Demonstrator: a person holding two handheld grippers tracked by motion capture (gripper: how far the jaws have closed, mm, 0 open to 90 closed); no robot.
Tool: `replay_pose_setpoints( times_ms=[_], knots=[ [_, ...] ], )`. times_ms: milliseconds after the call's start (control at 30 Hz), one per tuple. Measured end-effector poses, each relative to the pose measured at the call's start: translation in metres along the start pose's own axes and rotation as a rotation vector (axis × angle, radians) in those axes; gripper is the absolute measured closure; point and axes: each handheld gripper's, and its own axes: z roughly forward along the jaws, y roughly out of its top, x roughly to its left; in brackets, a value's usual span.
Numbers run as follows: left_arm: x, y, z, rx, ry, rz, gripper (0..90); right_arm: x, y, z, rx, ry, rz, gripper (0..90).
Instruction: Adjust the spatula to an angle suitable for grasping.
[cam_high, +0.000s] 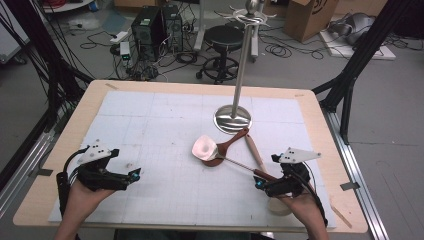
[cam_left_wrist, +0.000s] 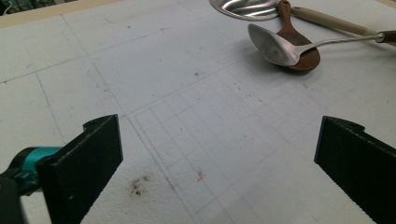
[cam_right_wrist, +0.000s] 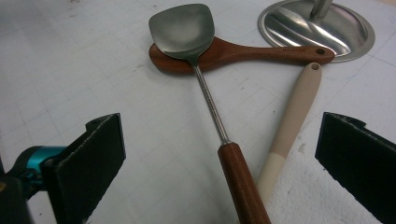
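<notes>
Left tongs (cam_high: 134, 176) at about 8 o'clock on the tabletop (cam_high: 75, 130), jaws wide open, nothing between them, just bare white mat (cam_left_wrist: 196, 116) ahead. Idle for now; best kept low and clear of the middle.

Centre, near 5 o'clock of the stand's round base (cam_high: 232, 119): metal spatula (cam_high: 206, 148), blade resting on top of the wooden spoon (cam_high: 230, 145), its brown handle running toward 4 o'clock. Cream-handled utensil (cam_high: 255, 152) lies just beside it on the right, the two handles converging near the person.

Right tongs (cam_high: 260, 184) at about 4 o'clock, also fully open and empty, the spatula's brown grip (cam_right_wrist: 240, 182) sitting between the jaws in the right gripper view, cream handle (cam_right_wrist: 292, 121) close on its right.

Likely step: pick up the spatula to hang it on the stand (cam_high: 243, 65). To do it well, shift slightly left so the jaws straddle only the brown grip and not the cream handle, close on the thick wooden part rather than the thin wire shank, then lift straight up so the blade leaves the spoon without dragging it.
</notes>
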Motion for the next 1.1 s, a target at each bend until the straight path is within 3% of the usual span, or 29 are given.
replay_pose_setpoints(
  times_ms=[500,633,867,1100],
  knots=[
    [0.0,0.001,0.001,0.002,-0.002,0.002,1.7,-0.001,0.0,0.001,0.01,0.021,-0.012,0.7],
    [-0.002,0.002,0.002,0.004,-0.005,0.0,1.7,-0.003,0.003,0.0,0.01,0.037,-0.016,4.6],
    [-0.003,0.005,0.001,-0.004,-0.007,0.01,1.7,-0.008,0.021,0.008,0.017,0.051,-0.055,4.6],
    [-0.002,0.005,0.002,-0.006,-0.006,0.005,1.7,-0.021,0.033,0.021,0.027,0.064,-0.053,5.9]
  ],
)
